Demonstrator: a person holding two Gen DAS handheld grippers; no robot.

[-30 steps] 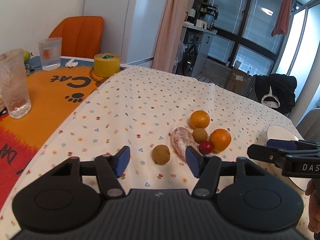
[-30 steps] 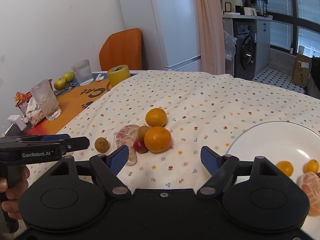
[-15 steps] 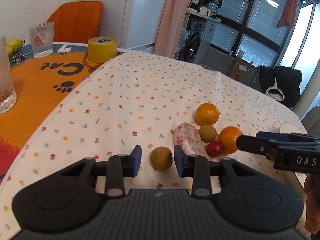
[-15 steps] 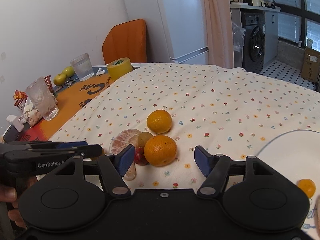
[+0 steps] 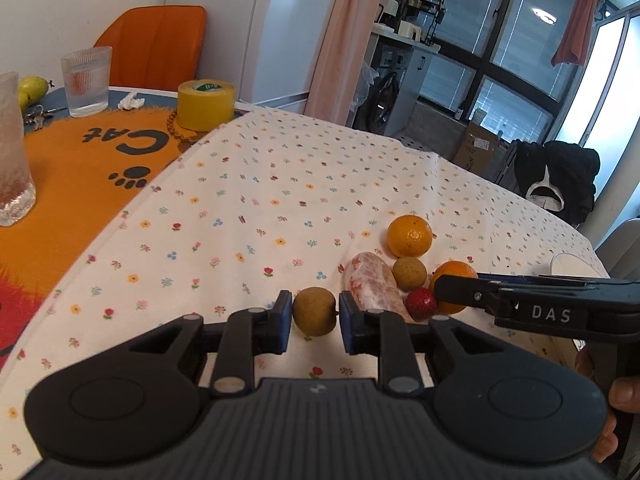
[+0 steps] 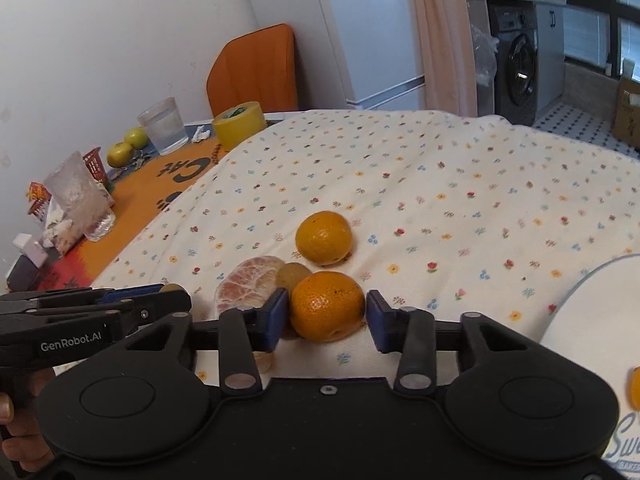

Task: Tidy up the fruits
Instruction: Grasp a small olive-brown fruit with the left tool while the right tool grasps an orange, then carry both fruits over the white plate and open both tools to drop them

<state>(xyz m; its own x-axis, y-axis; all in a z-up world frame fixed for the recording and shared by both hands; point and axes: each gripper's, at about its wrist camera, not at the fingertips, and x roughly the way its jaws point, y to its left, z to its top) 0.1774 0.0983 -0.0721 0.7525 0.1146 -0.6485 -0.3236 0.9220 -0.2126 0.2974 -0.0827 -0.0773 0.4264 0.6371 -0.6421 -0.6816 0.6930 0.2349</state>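
Note:
On the flowered tablecloth lies a cluster of fruit. My left gripper (image 5: 315, 317) is shut on a small brown fruit (image 5: 314, 307), its blue pads pressing both sides. Just right of it lie a peeled citrus (image 5: 372, 288), a second brown fruit (image 5: 409, 274) and a small red fruit (image 5: 420, 303). My right gripper (image 6: 327, 316) is shut on the near orange (image 6: 327, 304), whose sides meet its pads. Another orange (image 6: 324, 238) rests farther back. The white plate (image 6: 592, 320) at the right holds a small orange fruit (image 6: 634, 388).
An orange cat mat (image 5: 80, 168) covers the table's left part, with a yellow tape roll (image 5: 206, 104), two glasses (image 5: 86, 80) and pears on or behind it. An orange chair (image 5: 156, 44) stands behind. A hand holds each gripper handle.
Both grippers moved forward and down to the fruit. The left fingers closed from wide apart onto the brown fruit. The right fingers narrowed around the near orange.

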